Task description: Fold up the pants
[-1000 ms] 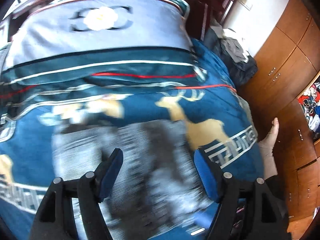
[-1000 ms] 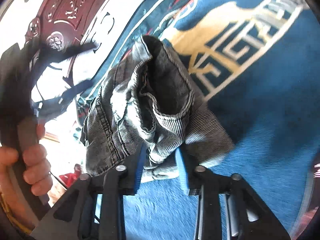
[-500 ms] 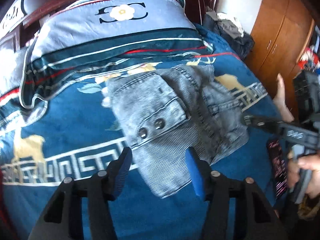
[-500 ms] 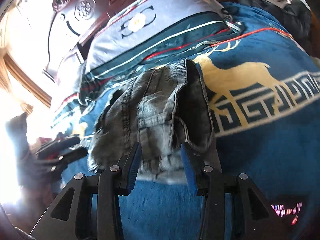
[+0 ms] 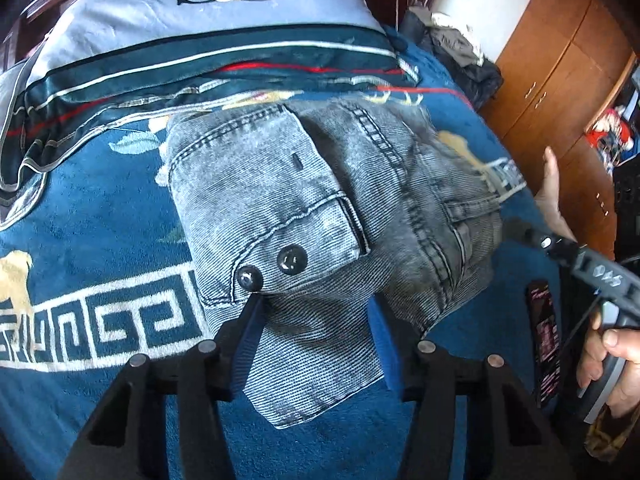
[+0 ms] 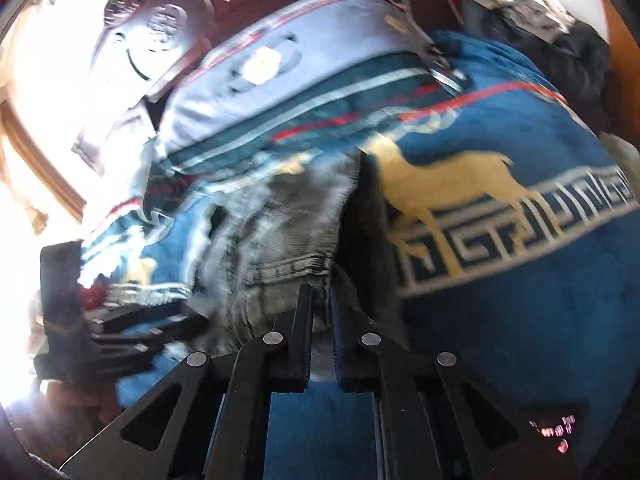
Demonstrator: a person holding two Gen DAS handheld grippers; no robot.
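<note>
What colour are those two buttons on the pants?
The two buttons on the grey denim pants are shiny black, clearest in the left wrist view.

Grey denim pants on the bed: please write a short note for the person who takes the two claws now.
Left claw: open, hovering over the near edge of the grey washed-denim pants, gripping nothing.
Right claw: closed on the bunched denim; this view is blurred.
The pants lie in a folded bundle on the blue deer-patterned plush blanket, the flap with two black buttons on top.
Done: a rough fold.
Left: probably flatten the right side, which looks lumpy, square the edges, then release.
</note>
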